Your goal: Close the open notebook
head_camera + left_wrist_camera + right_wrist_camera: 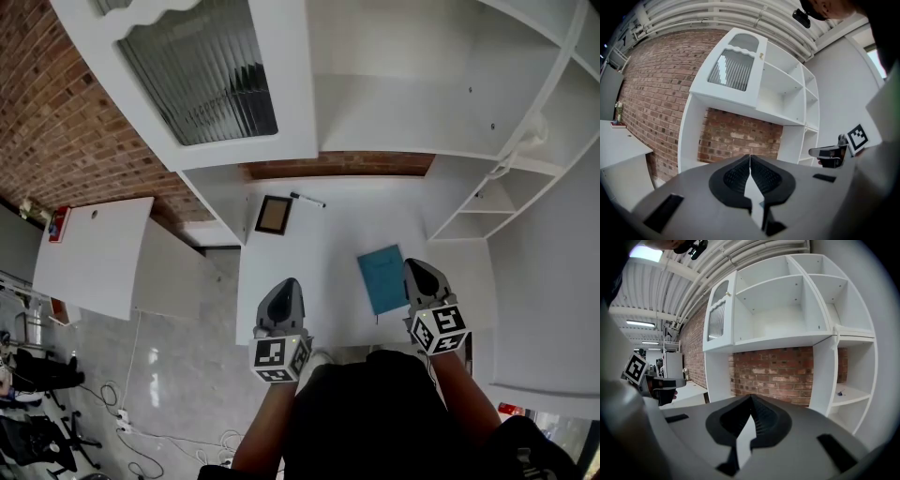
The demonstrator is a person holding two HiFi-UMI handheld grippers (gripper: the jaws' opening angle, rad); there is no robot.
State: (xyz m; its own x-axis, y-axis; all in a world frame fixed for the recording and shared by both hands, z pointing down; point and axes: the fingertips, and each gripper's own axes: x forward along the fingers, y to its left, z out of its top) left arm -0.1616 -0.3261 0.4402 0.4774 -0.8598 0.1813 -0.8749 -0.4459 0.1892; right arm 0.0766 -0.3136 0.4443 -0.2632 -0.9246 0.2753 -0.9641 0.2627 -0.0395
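On the smooth white desk (328,244), a flat teal notebook (382,277) lies closed; both ribbed grippers pinched together, empty.

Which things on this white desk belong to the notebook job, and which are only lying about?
For the job: flat teal rectangular notebook, cover shut; left claw and right claw, both shut, empty.
Lying about: small dark-framed brown board; thin black pen.

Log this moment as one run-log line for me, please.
left tool: shut, empty | right tool: shut, empty | teal rectangular notebook: closed, flat on white desk | black pen: near desk's back edge
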